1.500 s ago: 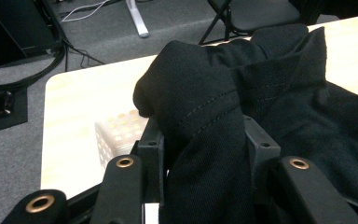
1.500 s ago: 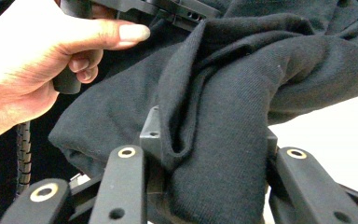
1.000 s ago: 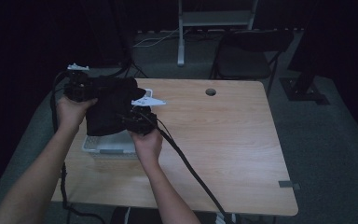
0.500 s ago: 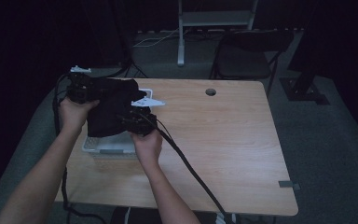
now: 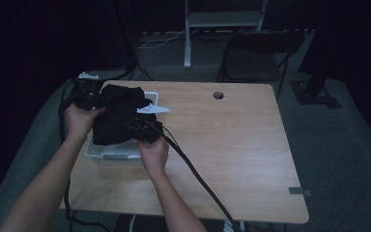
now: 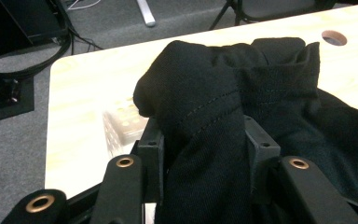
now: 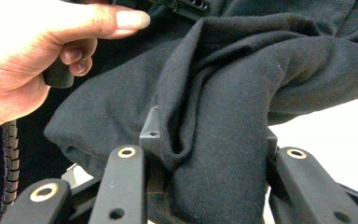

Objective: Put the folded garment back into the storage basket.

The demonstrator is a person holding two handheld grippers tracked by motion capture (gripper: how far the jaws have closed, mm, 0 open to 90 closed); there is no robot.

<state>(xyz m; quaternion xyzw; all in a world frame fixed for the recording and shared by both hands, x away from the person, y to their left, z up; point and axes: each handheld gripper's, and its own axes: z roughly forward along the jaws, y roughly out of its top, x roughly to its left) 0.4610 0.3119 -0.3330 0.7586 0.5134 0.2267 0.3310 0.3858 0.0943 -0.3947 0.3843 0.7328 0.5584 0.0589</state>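
A black cloth garment (image 5: 118, 116) hangs bunched between both grippers above a white plastic basket (image 5: 113, 152) at the table's left side. My left gripper (image 5: 88, 94) is shut on one fold of the black garment (image 6: 223, 121), which bulges up between its jaws. My right gripper (image 5: 142, 129) is shut on another fold of the black garment (image 7: 214, 140), the cloth pinched thick between its jaws. In the right gripper view the person's other hand (image 7: 37, 51) grips its handle at the upper left.
The wooden table (image 5: 232, 145) has a round cable hole (image 5: 218, 95) near its far edge. A black cable (image 5: 193, 174) trails from the right gripper toward the front edge. A dark chair (image 5: 256, 58) and a metal stand (image 5: 188, 34) are behind the table.
Both hands and the garment have shifted slightly; the cloth stays gripped by both grippers over the basket.
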